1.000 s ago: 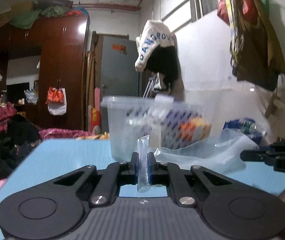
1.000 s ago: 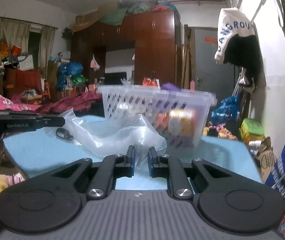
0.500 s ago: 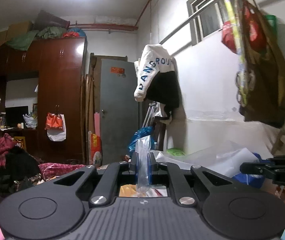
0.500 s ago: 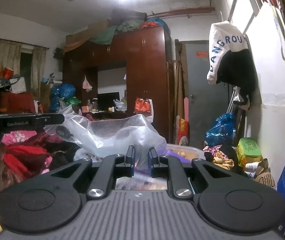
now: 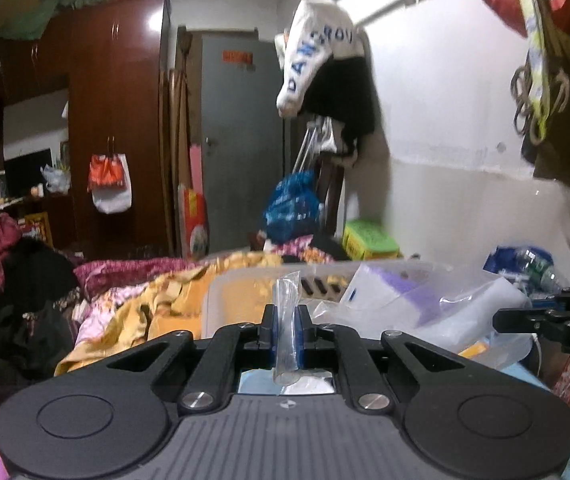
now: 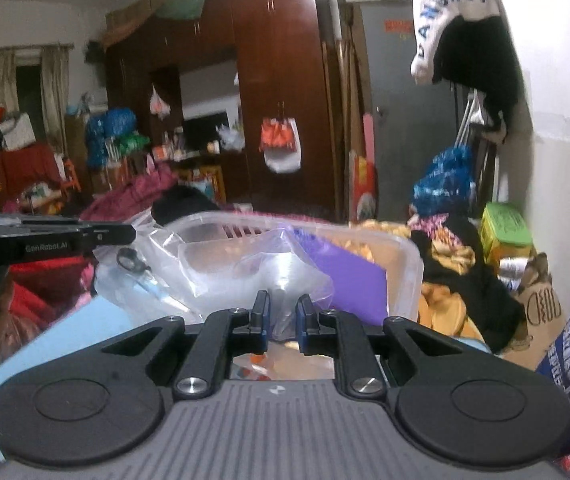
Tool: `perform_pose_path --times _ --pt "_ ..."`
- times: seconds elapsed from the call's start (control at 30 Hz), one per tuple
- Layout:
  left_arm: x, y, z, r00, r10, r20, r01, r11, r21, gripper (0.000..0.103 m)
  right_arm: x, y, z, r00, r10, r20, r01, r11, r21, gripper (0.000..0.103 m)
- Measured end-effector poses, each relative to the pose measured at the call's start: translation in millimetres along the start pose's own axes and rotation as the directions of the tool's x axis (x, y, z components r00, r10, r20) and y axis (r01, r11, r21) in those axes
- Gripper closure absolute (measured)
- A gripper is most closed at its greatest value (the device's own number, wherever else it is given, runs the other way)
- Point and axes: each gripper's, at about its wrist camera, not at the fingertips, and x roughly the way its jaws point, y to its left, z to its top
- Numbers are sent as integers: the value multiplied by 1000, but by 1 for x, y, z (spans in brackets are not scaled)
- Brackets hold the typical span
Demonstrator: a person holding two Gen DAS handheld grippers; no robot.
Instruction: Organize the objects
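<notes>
Clear plastic, a thin bag (image 5: 425,312), is hanging stretched between the left gripper (image 5: 285,330), clamped on a twisted edge at lower centre, and the right gripper (image 6: 283,320), pinching a fold, above the white basket (image 6: 405,264) mid-frame. The slick film is likely risking slipping from either narrow pinch, or tearing if the two pull apart.

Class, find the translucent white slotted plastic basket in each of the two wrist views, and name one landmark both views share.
Left wrist view: the translucent white slotted plastic basket sits at centre, just beyond the left tool, which pinches a clear plastic bag.
Right wrist view: the basket is at centre, behind the bag pinched in the right tool.
Shared landmark: the white lettered hanging garment.
</notes>
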Motion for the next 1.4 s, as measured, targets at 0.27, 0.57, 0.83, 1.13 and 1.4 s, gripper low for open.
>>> perform_pose_path --times 0.27,0.57,0.83,1.13,1.4 --pt "18 -6 0 995 19 -102 -16 999 34 91 12 -3 10 994 -32 -103 31 999 -13 81" --pt "16 -3 0 996 23 -84 -21 1000 23 47 7 -11 12 995 -38 -94 41 999 32 39" --pt "5 -13 -1 998 48 -42 -46 997 58 7 2 -5 16 997 -80 0 80 997 4 0" --pt "-15 -21 -20 998 66 10 -67 996 64 5 -10 -3 6 995 -85 55 84 996 21 0" --pt "-64 -34 -39 998 31 63 -35 998 59 5 -57 18 -12 985 -162 66 160 987 31 0"
